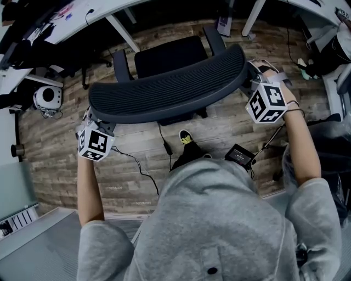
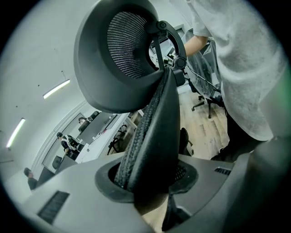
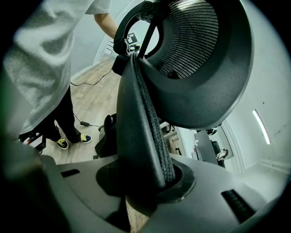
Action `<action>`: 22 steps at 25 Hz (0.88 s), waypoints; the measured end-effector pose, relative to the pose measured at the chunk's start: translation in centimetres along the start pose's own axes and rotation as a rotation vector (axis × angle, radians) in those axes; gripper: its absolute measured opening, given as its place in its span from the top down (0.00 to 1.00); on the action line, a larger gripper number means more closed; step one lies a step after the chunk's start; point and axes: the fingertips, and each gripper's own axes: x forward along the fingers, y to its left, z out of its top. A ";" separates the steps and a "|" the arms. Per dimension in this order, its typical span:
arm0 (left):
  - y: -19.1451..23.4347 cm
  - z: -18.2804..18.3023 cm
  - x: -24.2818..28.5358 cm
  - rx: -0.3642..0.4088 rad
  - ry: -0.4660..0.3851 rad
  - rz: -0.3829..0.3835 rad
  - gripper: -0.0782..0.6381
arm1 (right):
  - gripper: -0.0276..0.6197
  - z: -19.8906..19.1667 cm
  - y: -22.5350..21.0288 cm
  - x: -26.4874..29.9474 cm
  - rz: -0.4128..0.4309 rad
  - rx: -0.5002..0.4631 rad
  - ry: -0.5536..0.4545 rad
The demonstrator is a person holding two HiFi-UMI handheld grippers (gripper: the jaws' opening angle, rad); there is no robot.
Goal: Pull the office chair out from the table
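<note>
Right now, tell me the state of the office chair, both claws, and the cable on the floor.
office chair: upright, held at both ends of its back, seat clear of the table.
left claw: shut on the left edge of the chair's back.
right claw: shut on the right edge.
cable: lying loose on the floor.

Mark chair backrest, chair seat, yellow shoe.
chair backrest [image 1: 164, 90]: head view, middle of the mesh.
chair seat [image 1: 170, 55]: head view, centre of the cushion.
yellow shoe [image 1: 186, 138]: head view, its yellow upper.
</note>
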 end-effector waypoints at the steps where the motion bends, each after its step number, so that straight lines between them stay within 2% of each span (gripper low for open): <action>1: -0.4 0.1 -0.2 0.000 0.000 0.001 0.68 | 0.76 0.0 0.3 -0.3 0.000 -0.002 -0.001; 4: -1.4 0.5 -1.0 0.001 -0.004 0.010 0.68 | 0.76 0.0 1.2 -1.2 -0.004 0.000 -0.003; 7: -2.3 0.7 -1.5 -0.009 0.000 0.036 0.67 | 0.73 0.1 1.6 -1.7 -0.054 0.015 -0.012; 9: -2.5 0.5 -1.8 -0.034 0.013 0.071 0.62 | 0.65 0.2 1.7 -1.9 -0.097 0.040 -0.017; 12: -2.7 -0.3 -2.5 -0.078 0.041 0.131 0.57 | 0.62 0.3 1.7 -2.6 -0.139 0.075 -0.029; 17: -2.6 -0.4 -4.4 -0.231 0.003 0.193 0.54 | 0.60 -0.9 1.3 -4.5 -0.206 0.098 -0.030; 20: -3.1 -1.4 -5.9 -0.330 -0.014 0.221 0.53 | 0.58 -2.0 1.5 -6.1 -0.227 0.154 -0.026; 22: -3.5 -1.8 -6.9 -0.424 -0.047 0.248 0.53 | 0.58 -2.7 1.7 -7.2 -0.249 0.195 -0.027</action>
